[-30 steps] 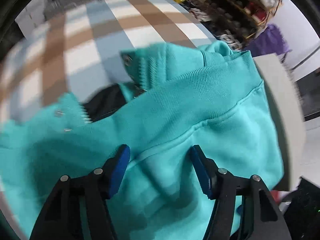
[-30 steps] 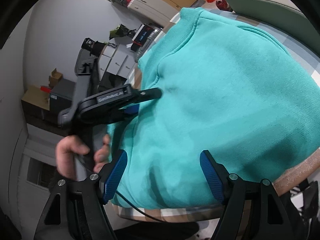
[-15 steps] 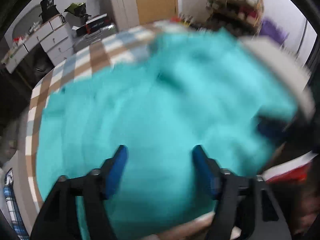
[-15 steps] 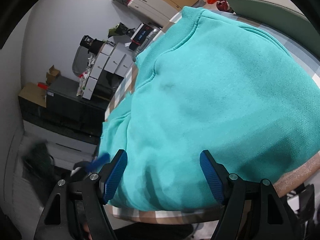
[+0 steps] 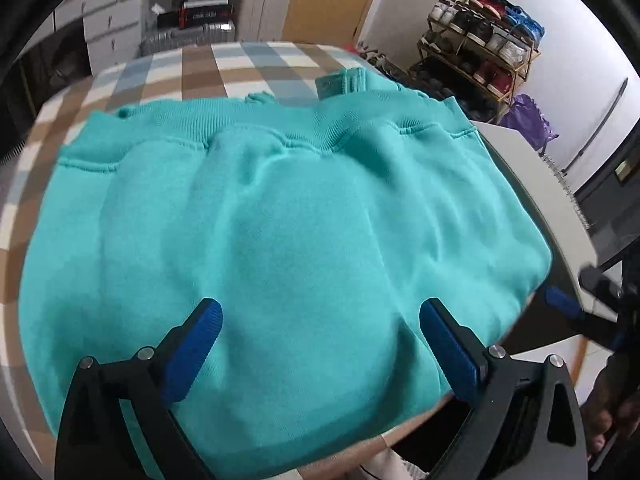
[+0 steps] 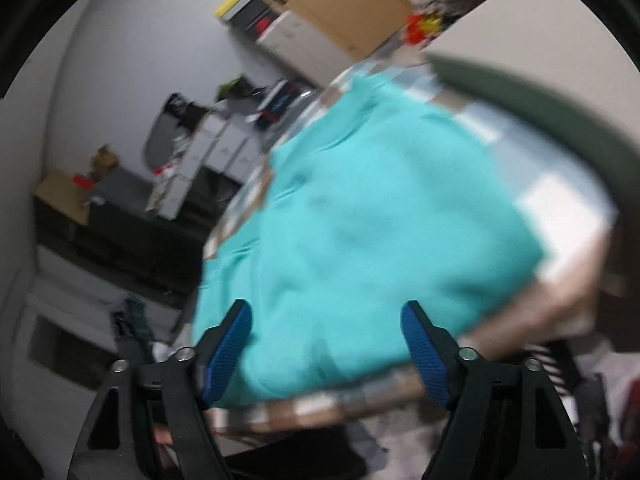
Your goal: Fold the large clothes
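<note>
A teal sweatshirt (image 5: 288, 232) lies folded on the checked tablecloth (image 5: 200, 68), its ribbed hem along the far side. My left gripper (image 5: 320, 312) hangs over the garment's near edge, its jaws still opening wide and the blue pads (image 5: 196, 348) clear of the cloth. The right wrist view is blurred by motion; there the sweatshirt (image 6: 380, 220) fills the middle. My right gripper (image 6: 326, 310) hovers above its near edge, jaws opening, nothing pinched. It also shows in the left wrist view as the right gripper (image 5: 564, 306) past the garment's right corner, held by a hand (image 5: 612, 408).
A shoe rack (image 5: 484, 40) and a purple bag (image 5: 528, 120) stand at the back right. White drawers (image 5: 108, 28) and a suitcase (image 5: 188, 38) stand behind the table. A pale board (image 5: 520, 168) lies along the table's right side. A dark green cushion (image 6: 540, 108) lies beyond the garment.
The left gripper pulled back to the near edge and its jaws widened, leaving the sweatshirt lying flat. The right gripper drew back with wider jaws; the left gripper left its view.
</note>
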Demonstrator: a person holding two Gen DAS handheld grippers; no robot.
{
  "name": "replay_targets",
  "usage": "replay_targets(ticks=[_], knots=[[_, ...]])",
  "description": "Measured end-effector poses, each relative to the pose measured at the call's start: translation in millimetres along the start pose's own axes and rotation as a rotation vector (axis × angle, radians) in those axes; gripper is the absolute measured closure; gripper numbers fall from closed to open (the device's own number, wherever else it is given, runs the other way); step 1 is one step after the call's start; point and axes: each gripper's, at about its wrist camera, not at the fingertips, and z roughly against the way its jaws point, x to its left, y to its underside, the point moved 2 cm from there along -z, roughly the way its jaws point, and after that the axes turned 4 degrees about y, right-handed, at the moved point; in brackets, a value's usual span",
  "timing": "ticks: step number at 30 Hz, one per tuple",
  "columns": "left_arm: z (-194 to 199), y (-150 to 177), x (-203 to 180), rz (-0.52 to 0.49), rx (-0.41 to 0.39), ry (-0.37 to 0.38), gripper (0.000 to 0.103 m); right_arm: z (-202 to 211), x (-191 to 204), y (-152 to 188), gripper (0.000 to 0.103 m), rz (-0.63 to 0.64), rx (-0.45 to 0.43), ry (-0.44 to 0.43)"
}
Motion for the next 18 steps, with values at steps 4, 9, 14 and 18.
replay_targets(ticks=[4, 9, 14, 18], knots=[[-9, 3, 0, -0.023, 0.02, -0.014, 0.006, -14, -15, 4, 0.014, -0.095, 0.089, 0.044], [-9, 11, -3, -0.032, -0.002, -0.018, 0.006, -40, -30, -13, 0.014, -0.153, 0.122, 0.091], [-9, 15, -5, -0.044, -0.007, -0.034, 0.006, -58, -38, -24, 0.005, -0.23, 0.137, 0.079], [-14, 14, -11, -0.038, -0.009, -0.071, 0.002, -72, -21, -33, 0.0, -0.193, 0.111, 0.148]])
